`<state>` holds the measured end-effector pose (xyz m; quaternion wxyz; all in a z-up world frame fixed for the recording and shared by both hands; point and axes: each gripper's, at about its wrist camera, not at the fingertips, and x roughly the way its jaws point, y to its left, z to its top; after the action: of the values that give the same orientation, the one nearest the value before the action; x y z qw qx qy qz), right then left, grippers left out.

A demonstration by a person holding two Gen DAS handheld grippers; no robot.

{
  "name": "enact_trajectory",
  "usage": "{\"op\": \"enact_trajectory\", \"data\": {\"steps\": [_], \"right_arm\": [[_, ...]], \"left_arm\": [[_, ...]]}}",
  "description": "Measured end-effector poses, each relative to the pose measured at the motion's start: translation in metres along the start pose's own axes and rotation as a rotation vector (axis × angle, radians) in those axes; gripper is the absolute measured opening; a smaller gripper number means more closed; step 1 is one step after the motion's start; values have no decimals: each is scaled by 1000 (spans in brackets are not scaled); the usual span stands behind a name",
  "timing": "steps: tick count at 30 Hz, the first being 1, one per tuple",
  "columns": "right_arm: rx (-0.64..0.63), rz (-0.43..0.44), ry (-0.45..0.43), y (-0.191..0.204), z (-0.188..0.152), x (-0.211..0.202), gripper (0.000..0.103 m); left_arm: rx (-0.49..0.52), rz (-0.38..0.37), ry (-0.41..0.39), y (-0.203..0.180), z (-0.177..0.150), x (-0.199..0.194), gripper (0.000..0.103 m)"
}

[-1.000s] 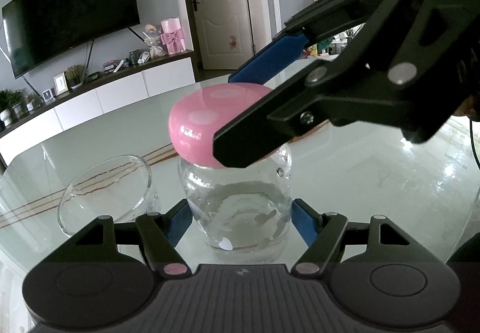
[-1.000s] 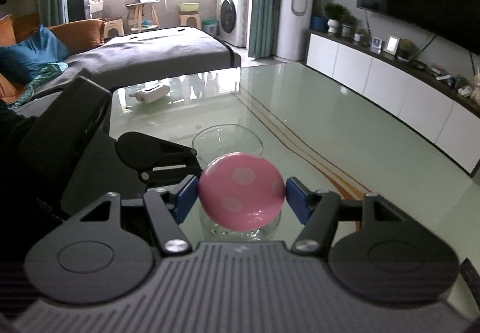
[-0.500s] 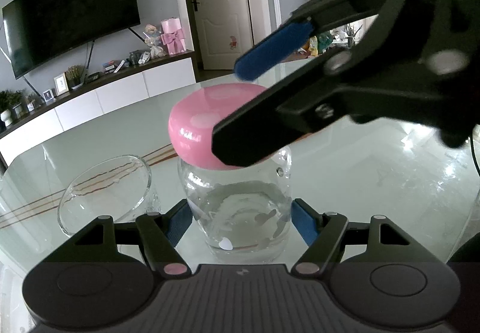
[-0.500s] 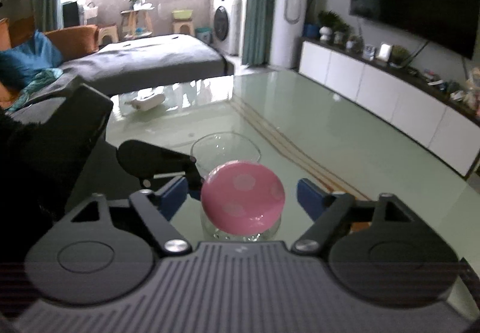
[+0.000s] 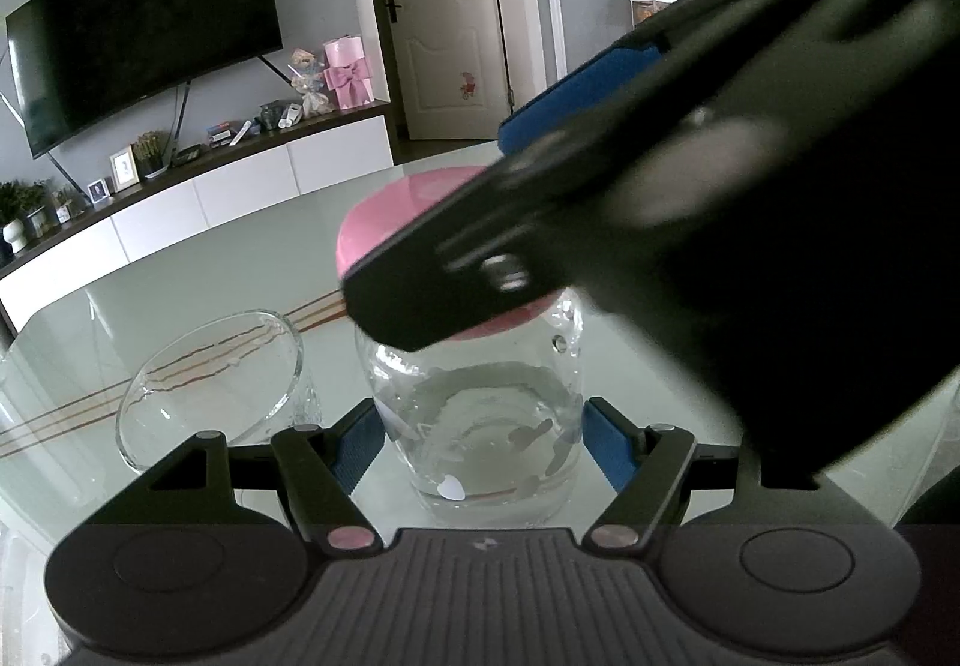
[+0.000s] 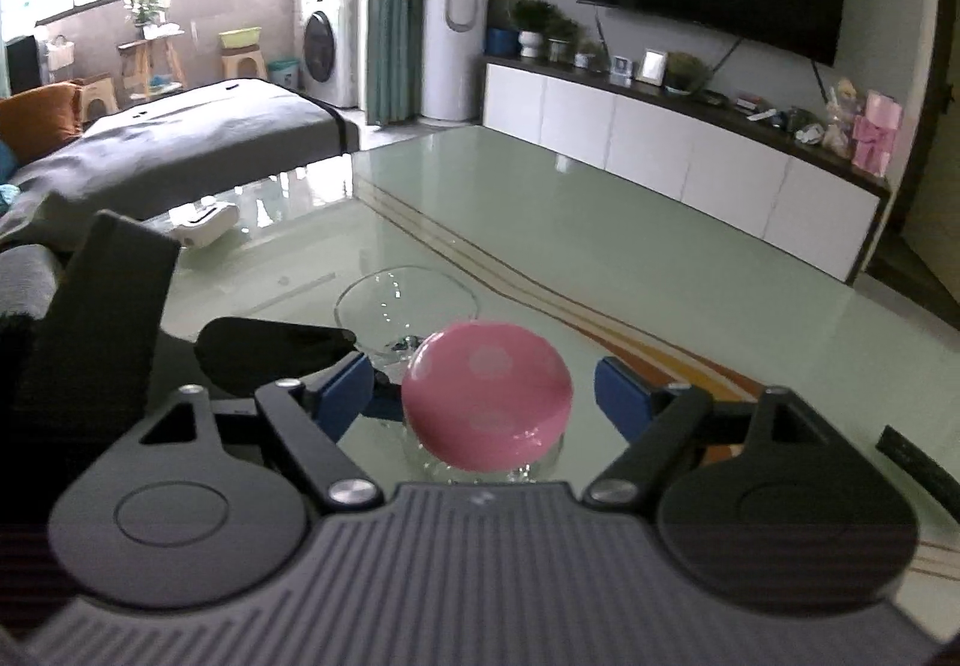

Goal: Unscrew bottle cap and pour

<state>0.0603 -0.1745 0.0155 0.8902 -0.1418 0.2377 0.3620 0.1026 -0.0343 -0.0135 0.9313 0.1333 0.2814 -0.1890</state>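
Note:
A clear glass bottle with some water stands on the glass table. My left gripper is shut on its body, blue pads against both sides. Its pink dotted cap sits on the bottle; it also shows in the right wrist view. My right gripper is over the cap from above, jaws open, with gaps between the blue pads and the cap. In the left wrist view the right gripper covers much of the cap.
An empty clear glass bowl stands on the table just left of the bottle, also in the right wrist view beyond the cap. A white remote lies at the table's far edge. A dark object lies at right.
My right gripper was shut on the pink cap and has opened off it, then swung round over the cap. The bottle and my left gripper have stayed put.

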Motion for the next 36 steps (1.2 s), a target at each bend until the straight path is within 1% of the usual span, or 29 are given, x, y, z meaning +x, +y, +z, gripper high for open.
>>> {"op": "enact_trajectory", "data": {"steps": [2,4,5,8,11,14,21,24,28,36], "right_arm": [[-4,-15,6,3,1,5,80],[-13,-23,15,6,1,10,72],[-16,-29,19,8,1,12,71],[-33,-39,24,8,1,11,65],[-34,-22,24,6,1,9,65],[-61,-6,22,6,1,9,65],[-112,78,21,-5,4,8,65],[-129,92,24,-5,6,8,65],[-133,110,23,-6,6,8,65],[-146,159,23,-13,7,8,65]], "left_arm": [[0,0,1,0,-1,0,75],[1,0,2,0,-2,0,75],[1,-1,2,0,-2,0,75],[1,-1,2,1,-3,1,75],[0,-2,1,2,-4,1,75],[0,-3,4,4,2,6,75],[4,-9,6,8,3,11,75],[3,-10,6,11,4,12,75],[5,-11,5,11,-5,9,75],[11,-14,5,20,-3,7,75]]}}
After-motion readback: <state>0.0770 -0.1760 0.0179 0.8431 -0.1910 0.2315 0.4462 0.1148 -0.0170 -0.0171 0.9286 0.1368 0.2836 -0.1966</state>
